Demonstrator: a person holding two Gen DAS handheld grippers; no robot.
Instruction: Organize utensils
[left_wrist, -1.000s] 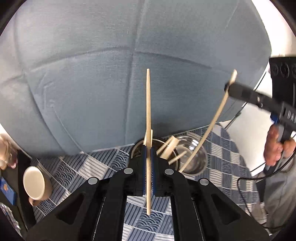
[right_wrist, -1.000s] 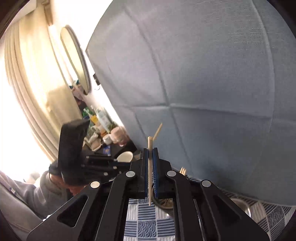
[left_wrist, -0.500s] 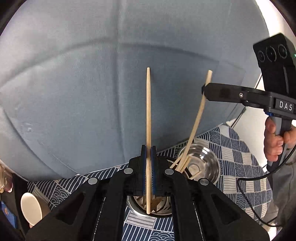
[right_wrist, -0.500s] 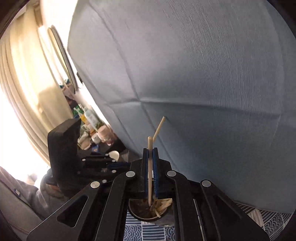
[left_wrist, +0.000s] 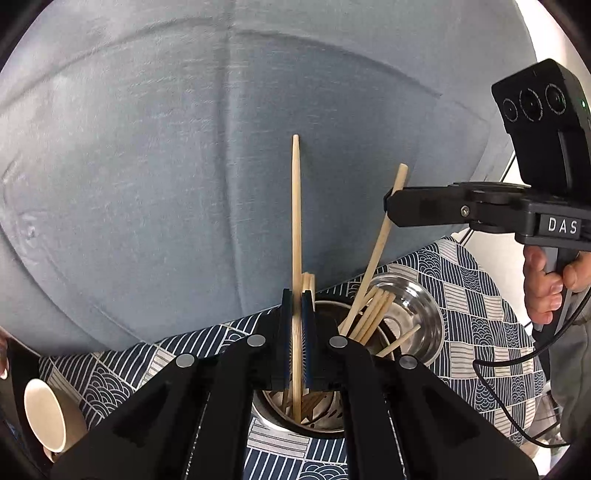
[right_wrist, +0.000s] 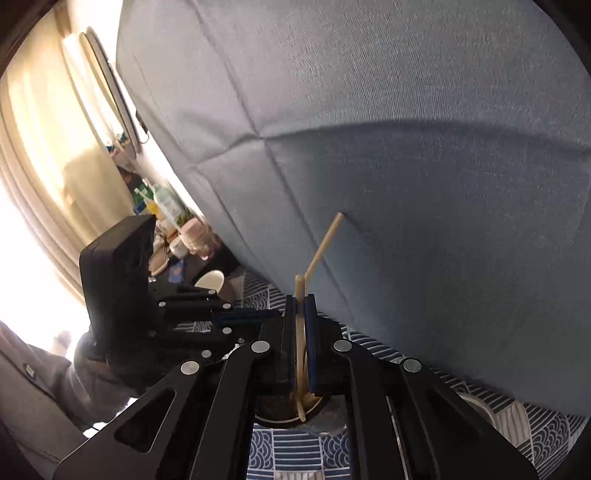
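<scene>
Left gripper (left_wrist: 295, 328): fingers clamped on one wooden chopstick (left_wrist: 296, 229), held upright, its lower end already inside the metal cup (left_wrist: 295, 424).
Right gripper (right_wrist: 301, 332): fingers clamped on a second chopstick (right_wrist: 300, 347), tilted in the left view, its lower end in the same cup.
Cup contents: several wooden sticks (left_wrist: 369, 314) already stand in it, leaning toward the steel bowl (left_wrist: 428, 317).
Steel bowl: just beside the cup, on its right; one stick lies across its rim.
Table: covered with a blue patterned cloth (left_wrist: 480, 295); a blue cushion (left_wrist: 184, 166) rises behind it.
Other items: a cream mug (left_wrist: 44, 421) lies on its side, well apart at the left edge.
Step in hand: judged to be the placing of both chopsticks into the cup, near its end.
Next move: calls for parting each pair of fingers so the sticks drop in, then lifting straight up clear of the leaning sticks.
Risk: withdrawing sideways could catch the standing sticks or tip the cup.
</scene>
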